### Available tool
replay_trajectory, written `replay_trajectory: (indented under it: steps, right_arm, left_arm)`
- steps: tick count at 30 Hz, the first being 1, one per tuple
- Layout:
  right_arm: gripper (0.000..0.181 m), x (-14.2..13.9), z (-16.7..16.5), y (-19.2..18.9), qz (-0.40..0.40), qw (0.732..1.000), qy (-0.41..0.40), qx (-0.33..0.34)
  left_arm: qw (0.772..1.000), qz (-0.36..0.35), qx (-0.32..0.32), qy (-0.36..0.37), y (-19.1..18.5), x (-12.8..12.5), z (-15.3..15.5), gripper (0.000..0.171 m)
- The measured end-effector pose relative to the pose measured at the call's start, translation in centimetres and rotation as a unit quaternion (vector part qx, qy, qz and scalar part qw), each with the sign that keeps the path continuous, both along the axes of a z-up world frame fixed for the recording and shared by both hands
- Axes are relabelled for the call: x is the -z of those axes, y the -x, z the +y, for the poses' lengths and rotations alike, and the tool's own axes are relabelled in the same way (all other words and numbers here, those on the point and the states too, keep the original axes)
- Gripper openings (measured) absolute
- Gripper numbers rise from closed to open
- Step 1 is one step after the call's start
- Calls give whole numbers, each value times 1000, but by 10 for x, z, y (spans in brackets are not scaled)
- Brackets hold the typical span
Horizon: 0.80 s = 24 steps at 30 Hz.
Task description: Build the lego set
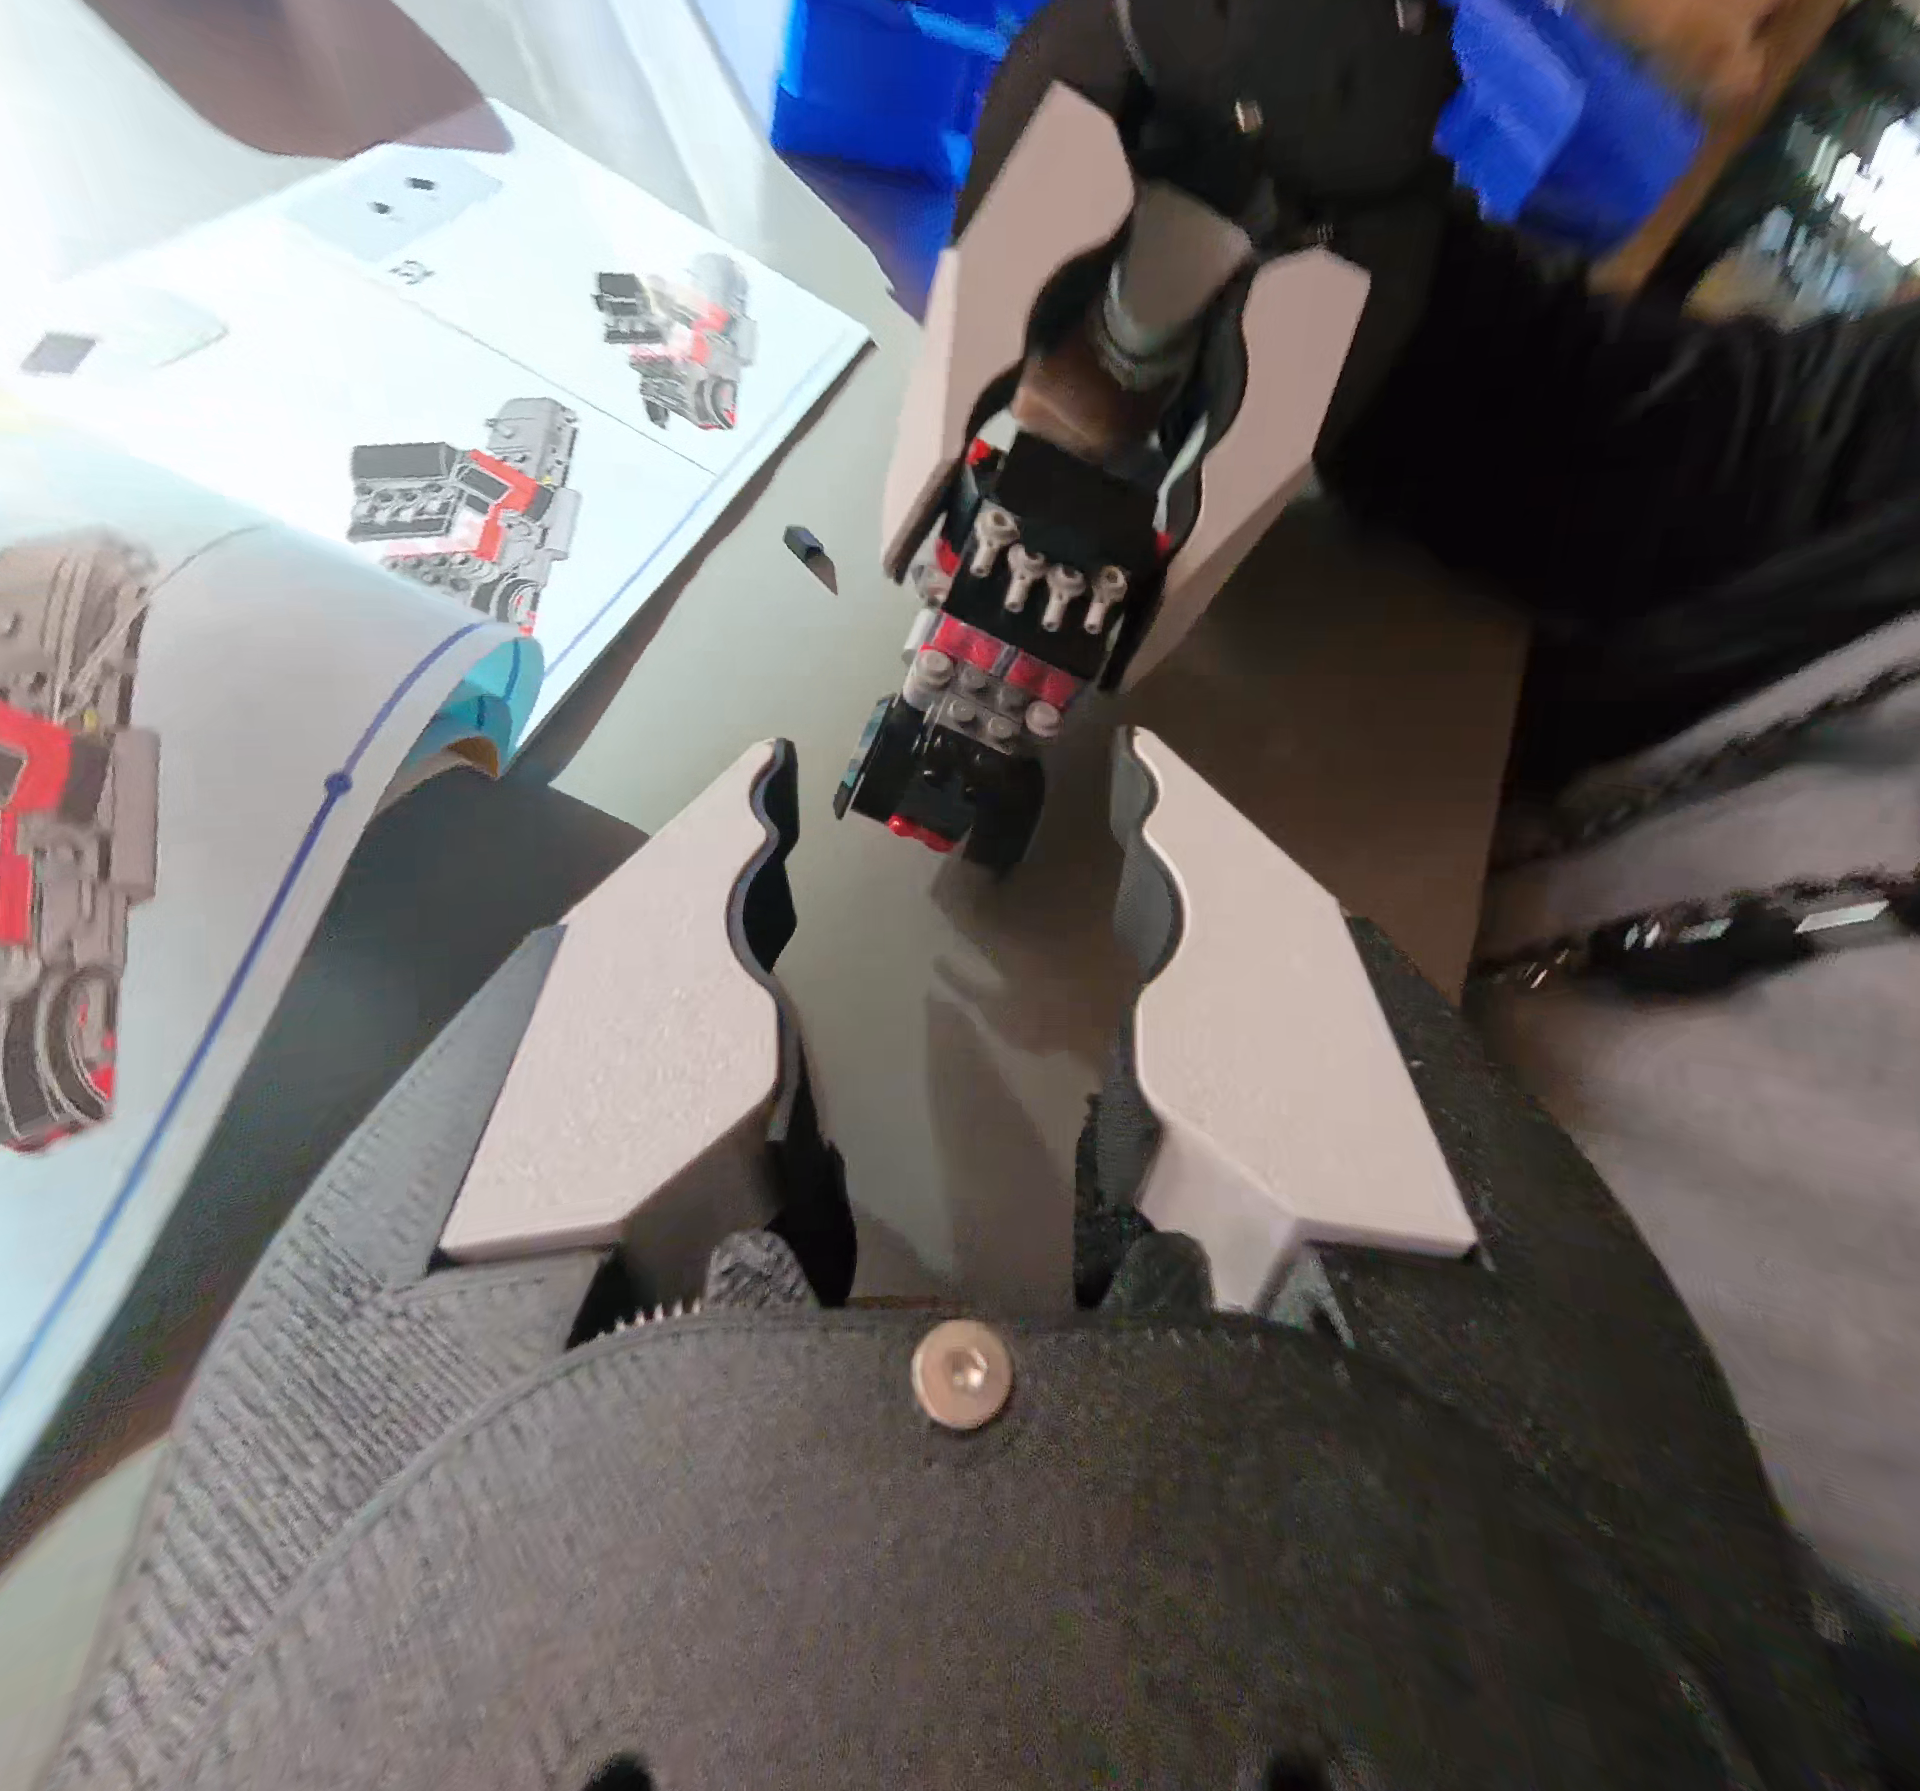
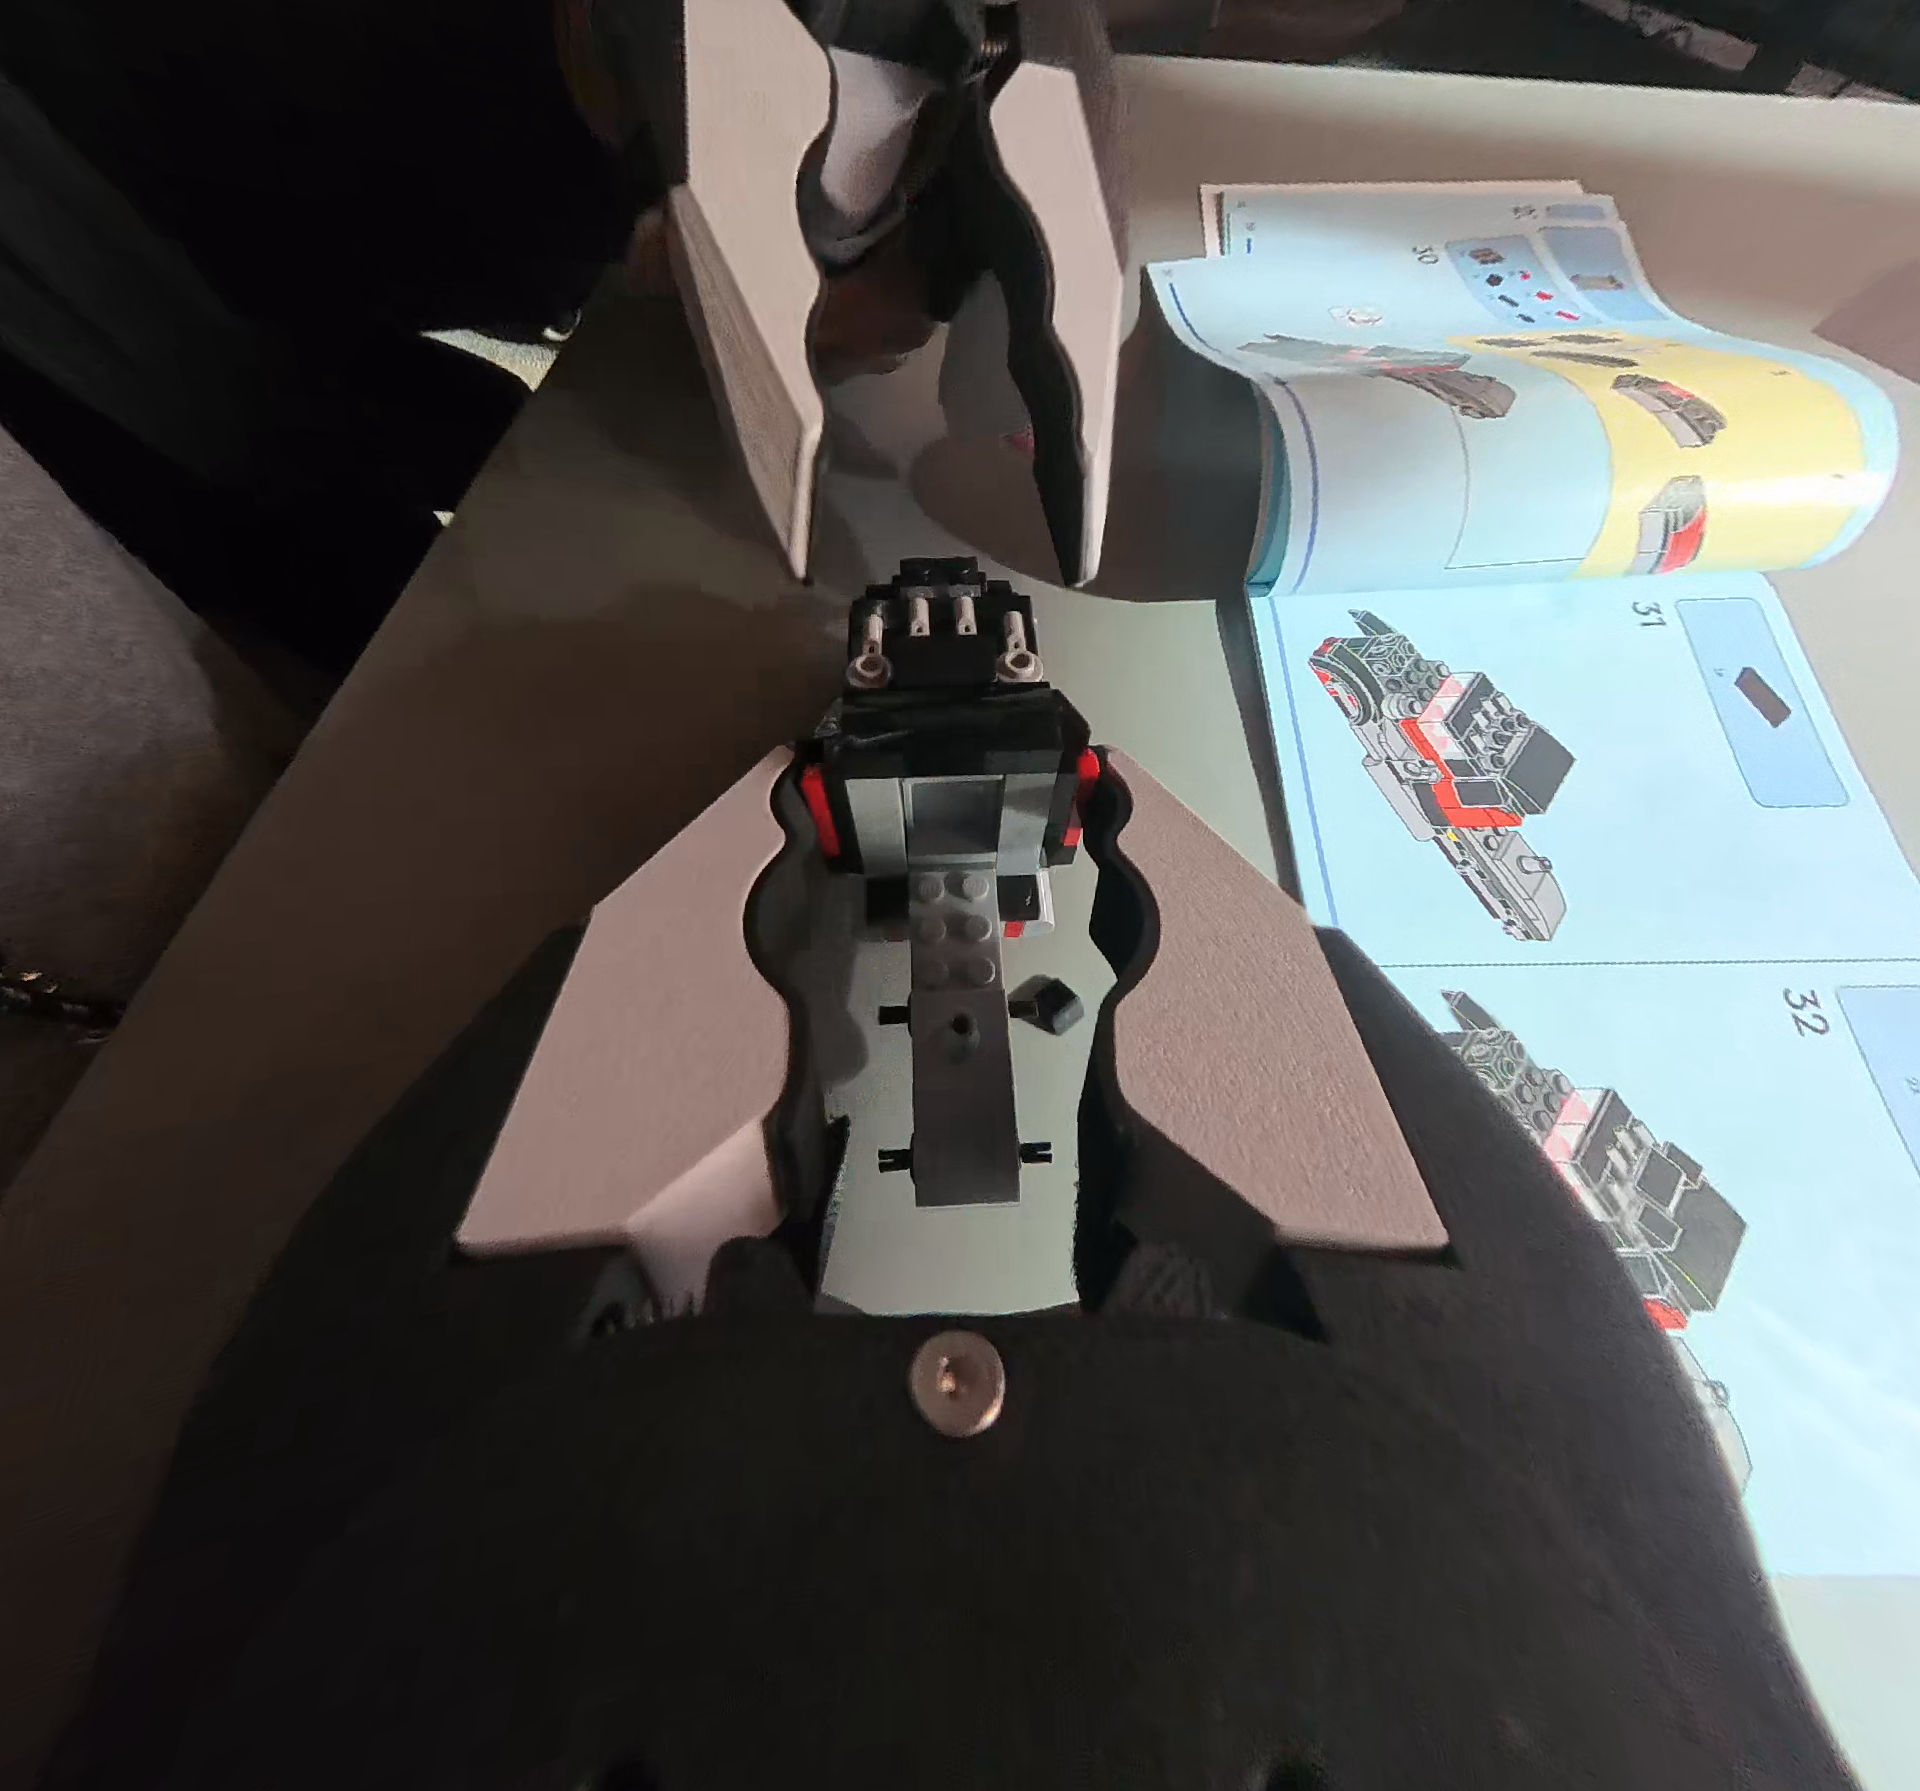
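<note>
The partly built lego model point(image 1: 997, 702), black, grey and red with a row of small grey pins on top, is held just above the grey table point(image 1: 675, 58). My right gripper point(image 1: 1013, 624) comes in from the top of the left wrist view and is shut on the model's sides. In the right wrist view the model point(image 2: 956, 806) sits between my right gripper's point(image 2: 945, 765) fingers. My left gripper point(image 1: 956, 749) is open and empty, tips just short of the model's front end; it also shows in the right wrist view point(image 2: 935, 572). A small loose black piece point(image 1: 810, 552) lies on the table; the right wrist view shows it point(image 2: 1049, 1003) too.
The open instruction booklet point(image 1: 436, 411) lies on the table beside the model, one page curling up point(image 2: 1558, 432). A blue bin point(image 1: 914, 6) stands at the back. The table's edge point(image 2: 312, 858) runs close by, with a person's dark clothing point(image 1: 1662, 494) beyond it. Only a small space, under 4 cm, lies between the two pairs of fingers. The small loose black piece point(image 1: 810, 552) sits 5 centimeters or so from the ends of my right fingers.
</note>
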State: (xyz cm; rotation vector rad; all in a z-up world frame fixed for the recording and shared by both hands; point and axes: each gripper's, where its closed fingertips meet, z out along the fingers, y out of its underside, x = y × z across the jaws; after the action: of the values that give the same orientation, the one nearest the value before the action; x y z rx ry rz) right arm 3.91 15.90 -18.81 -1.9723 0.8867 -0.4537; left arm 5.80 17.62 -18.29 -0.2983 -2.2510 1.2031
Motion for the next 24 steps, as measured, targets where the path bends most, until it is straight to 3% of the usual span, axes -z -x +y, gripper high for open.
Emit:
replay_trajectory:
  steps: [5, 10, 14, 21, 24]
  right_arm:
    - [53, -14, -9, 1, -24, 1000, -14, 12]
    - [53, -30, -22, 4, -45, 998, -13, 29]
    - [53, -49, -42, 11, -69, 996, -12, 52]
    - [53, -90, -85, 21, -103, 990, -26, 94]
    - [53, -107, -103, 21, -114, 988, -8, 100]
  left_arm:
    - [989, 141, -53, -2, -2, -17, -5, 63]
    - [970, 226, -84, -9, 1, -27, -24, 67]
    - [950, 295, -92, 40, 7, -58, -50, 73]
    - [918, 315, -100, 221, -9, -154, -114, 81]
    - [933, 271, -82, 223, -13, -165, -157, 82]
